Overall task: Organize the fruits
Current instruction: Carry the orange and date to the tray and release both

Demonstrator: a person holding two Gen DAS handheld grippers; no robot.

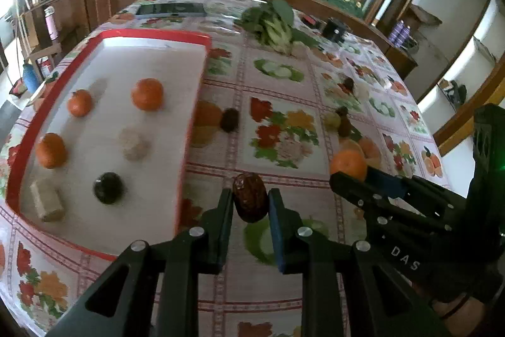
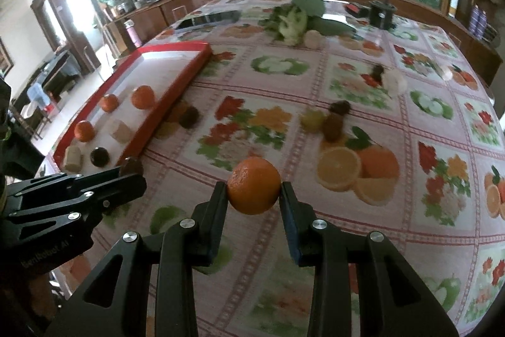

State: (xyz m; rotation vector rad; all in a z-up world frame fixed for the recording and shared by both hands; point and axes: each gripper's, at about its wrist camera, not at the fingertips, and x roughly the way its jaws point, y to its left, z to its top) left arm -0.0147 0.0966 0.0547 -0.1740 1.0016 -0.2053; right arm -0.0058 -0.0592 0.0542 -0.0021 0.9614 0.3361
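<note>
Left claw (image 1: 251, 204) grips date (image 1: 250, 200) | right claw (image 2: 252, 195) grips orange (image 2: 254, 185)

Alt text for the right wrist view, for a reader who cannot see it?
The right gripper holds an orange above a fruit-print tablecloth. At left, the left gripper holds a dark fruit near a red tray of oranges and other fruit; more fruit lies loose beyond.

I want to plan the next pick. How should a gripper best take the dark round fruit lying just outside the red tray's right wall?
Grip the dark round fruit across its middle. Come from above, with the fingers lined along the red tray wall: the wall stands close on its left, and a round shape gives no better axis.
</note>
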